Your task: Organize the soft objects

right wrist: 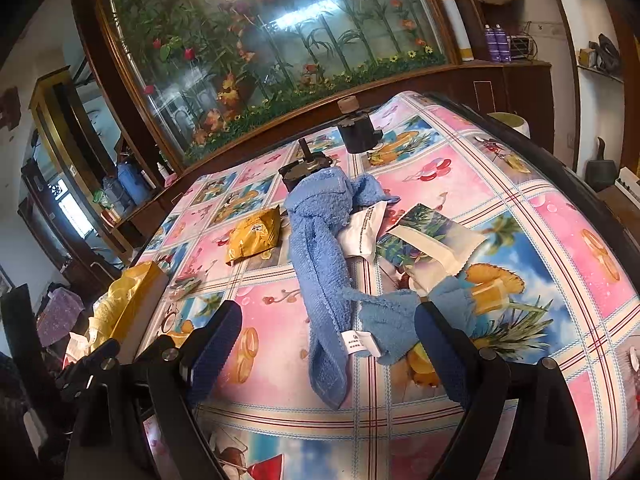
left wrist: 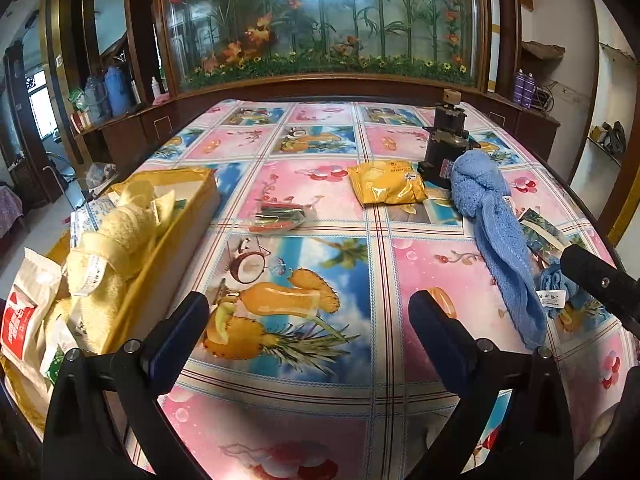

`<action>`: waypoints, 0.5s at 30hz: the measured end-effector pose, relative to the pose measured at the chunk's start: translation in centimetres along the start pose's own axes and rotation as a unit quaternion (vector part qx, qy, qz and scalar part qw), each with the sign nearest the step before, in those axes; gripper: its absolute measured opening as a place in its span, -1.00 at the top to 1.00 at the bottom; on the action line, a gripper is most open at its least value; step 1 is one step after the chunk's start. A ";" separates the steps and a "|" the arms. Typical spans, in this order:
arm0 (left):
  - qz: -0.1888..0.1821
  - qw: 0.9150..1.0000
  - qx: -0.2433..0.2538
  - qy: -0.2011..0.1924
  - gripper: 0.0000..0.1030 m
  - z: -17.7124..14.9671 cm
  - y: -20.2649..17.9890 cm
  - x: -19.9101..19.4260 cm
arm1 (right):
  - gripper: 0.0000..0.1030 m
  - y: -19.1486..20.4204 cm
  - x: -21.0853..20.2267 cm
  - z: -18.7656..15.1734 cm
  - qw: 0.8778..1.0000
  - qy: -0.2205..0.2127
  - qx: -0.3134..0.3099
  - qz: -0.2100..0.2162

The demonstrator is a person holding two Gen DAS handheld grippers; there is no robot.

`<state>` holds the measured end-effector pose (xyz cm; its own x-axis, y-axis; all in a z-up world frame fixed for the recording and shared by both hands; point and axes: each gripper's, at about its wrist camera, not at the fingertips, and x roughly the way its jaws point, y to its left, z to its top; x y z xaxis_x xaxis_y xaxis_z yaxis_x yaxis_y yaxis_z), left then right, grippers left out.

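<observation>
**Both tools open over the counter, blue towel lying loose**

My left tool (left wrist: 308, 328) hangs over the patterned counter (left wrist: 320, 408) with its two fingers spread wide and nothing between them. To its left sits the yellow tray (left wrist: 188, 216), already holding a rolled yellow towel (left wrist: 120, 228) and some paper packets (left wrist: 24, 320) at its near end.

My right tool (right wrist: 328, 344) is also spread wide and grips nothing. The blue towel (right wrist: 320, 264) lies on the counter as a long, twisted strip running away from me, its bunched end near a dark metal device (right wrist: 308, 168) farther back. Its near part, with a white label (right wrist: 358, 342), lies between my right tool's fingers; the right finger (right wrist: 444, 352) is just beside or touching a folded bit of the cloth, I cannot tell which.

A yellow packet (right wrist: 256, 236) lies left of the towel, and a small clear bag (left wrist: 280, 218) of coloured pieces lies nearer the tray. Right of the towel are a white pouch (right wrist: 366, 232) and a packet printed with leaves (right wrist: 424, 236), both touching or overlapping the towel's edge.
</observation>
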<state>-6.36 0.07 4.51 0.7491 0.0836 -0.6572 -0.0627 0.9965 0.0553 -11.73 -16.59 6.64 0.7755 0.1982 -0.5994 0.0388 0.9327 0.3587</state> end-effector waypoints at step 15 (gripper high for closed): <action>0.004 1.000 -0.016 -0.020 -0.96 -0.3 2.3 -3.6 | -0.75 0.5 0.0 -0.2 0.999 -0.004 -0.020 -0.030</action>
<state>-9.41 2.01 6.78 0.7745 0.0925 -0.6257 -0.0893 0.9953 0.0365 -11.80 -16.11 6.68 0.7776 0.1386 -0.6132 0.0604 0.9544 0.2924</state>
